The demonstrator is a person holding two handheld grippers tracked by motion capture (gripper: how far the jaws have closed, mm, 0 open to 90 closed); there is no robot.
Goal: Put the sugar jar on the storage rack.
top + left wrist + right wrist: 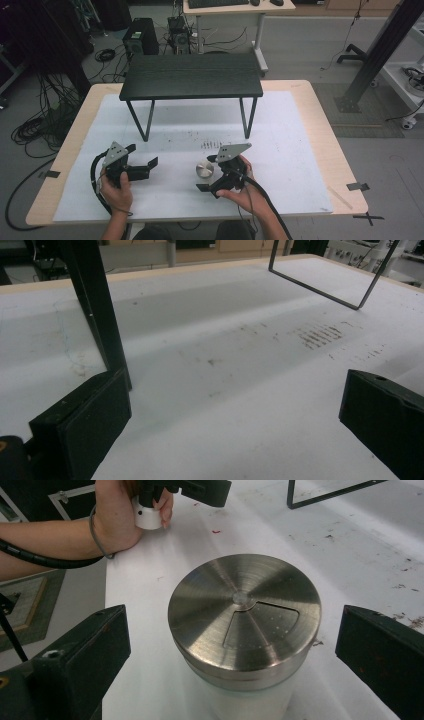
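Approach step: the right gripper (230,645), jaws apart, flanks the metal-lidded jar (245,630); next, closing squarely; the left gripper (142,159) waits with jaws apart.

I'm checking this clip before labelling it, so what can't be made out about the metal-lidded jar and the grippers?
- Jar: base cut off by the right gripper view's bottom edge; contents hidden by the steel lid.
- Jar in the high view: too small for detail.
- Left gripper: jaws cut off at the left gripper view's edges.
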